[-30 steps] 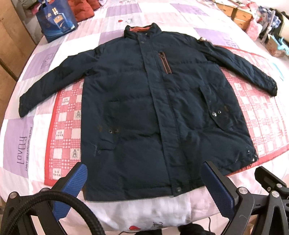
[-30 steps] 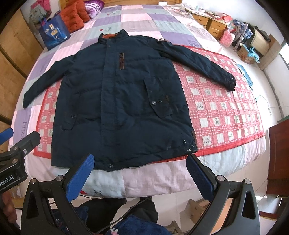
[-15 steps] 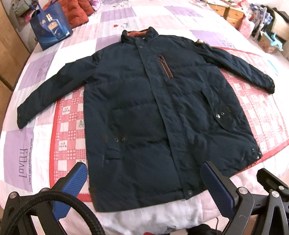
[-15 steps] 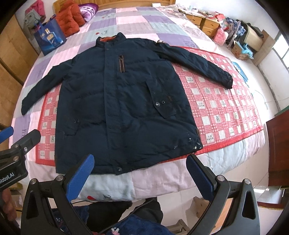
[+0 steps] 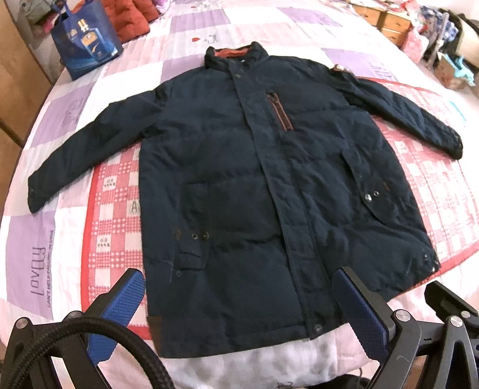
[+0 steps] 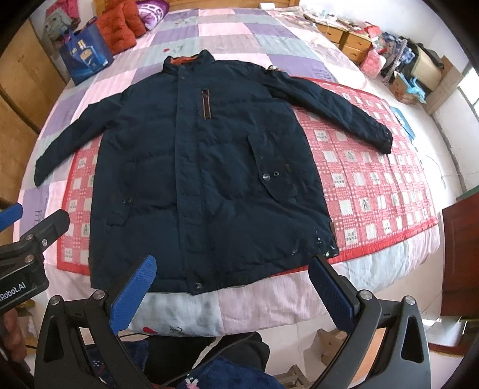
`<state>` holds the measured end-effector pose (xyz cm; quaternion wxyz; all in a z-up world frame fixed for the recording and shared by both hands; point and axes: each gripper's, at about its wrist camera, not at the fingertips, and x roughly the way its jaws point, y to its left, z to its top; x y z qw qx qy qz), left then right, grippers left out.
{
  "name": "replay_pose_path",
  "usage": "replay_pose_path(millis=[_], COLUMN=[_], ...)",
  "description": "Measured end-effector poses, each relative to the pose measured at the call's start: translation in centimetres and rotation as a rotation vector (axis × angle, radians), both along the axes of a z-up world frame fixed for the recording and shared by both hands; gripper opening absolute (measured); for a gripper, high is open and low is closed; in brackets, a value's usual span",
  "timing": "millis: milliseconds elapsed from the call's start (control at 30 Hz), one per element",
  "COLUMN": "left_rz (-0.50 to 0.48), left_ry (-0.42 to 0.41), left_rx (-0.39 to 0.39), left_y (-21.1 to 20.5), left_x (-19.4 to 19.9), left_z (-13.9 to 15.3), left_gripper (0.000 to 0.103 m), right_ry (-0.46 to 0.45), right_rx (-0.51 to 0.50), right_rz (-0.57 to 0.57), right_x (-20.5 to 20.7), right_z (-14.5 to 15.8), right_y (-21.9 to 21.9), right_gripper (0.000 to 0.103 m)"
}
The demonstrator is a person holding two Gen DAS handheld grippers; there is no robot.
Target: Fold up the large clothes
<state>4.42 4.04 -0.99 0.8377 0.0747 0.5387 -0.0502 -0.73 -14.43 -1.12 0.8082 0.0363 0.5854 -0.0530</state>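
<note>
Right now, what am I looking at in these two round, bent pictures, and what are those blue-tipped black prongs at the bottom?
No robot here: a person holds a pair of tongs in each hand, and each pair carries a wide-angle camera looking forward along its two fingers, which bends the view. One picture comes from the left tongs, the other from the right tongs. The blue prongs are their finger pads. Both pairs stand open and hold nothing. Ahead, a dark navy coat lies flat, front up, sleeves spread, on a red checked mat over the patchwork quilt of a bed. A blue bag stands near the far corner.
</note>
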Motion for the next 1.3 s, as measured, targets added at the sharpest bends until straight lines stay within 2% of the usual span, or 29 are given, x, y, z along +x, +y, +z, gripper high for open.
replay_pose_path(millis=[400, 733, 1033, 1167, 1300], left_rz=[0.062, 0.141, 0.175, 0.164, 0.141], left_ry=[0.037, 0.072, 0.083, 0.106, 0.082], left_rx=[0.031, 0.017, -0.010, -0.023, -0.019], left_y=[-4.0, -6.6, -6.6, -5.9, -5.2], left_x=[1.0, 2.4, 3.9, 5.5, 7.3], left_z=[-3.7, -7.4, -10.4, -12.5, -14.6], left_gripper=[0.103, 0.102, 0.102, 0.102, 0.102], right_ry=[0.081, 0.137, 0.155, 0.157, 0.155], right_rx=[0.031, 0.051, 0.027, 0.019, 0.039], right_rz=[0.085, 0.129, 0.147, 0.123, 0.107], right_x=[3.2, 5.6, 7.8, 8.8, 10.2], right_z=[-4.1, -8.6, -11.5, -13.3, -15.6], right_y=[-3.4, -6.1, -6.7, -6.1, -5.1], right_gripper=[0.103, 0.103, 0.103, 0.103, 0.103])
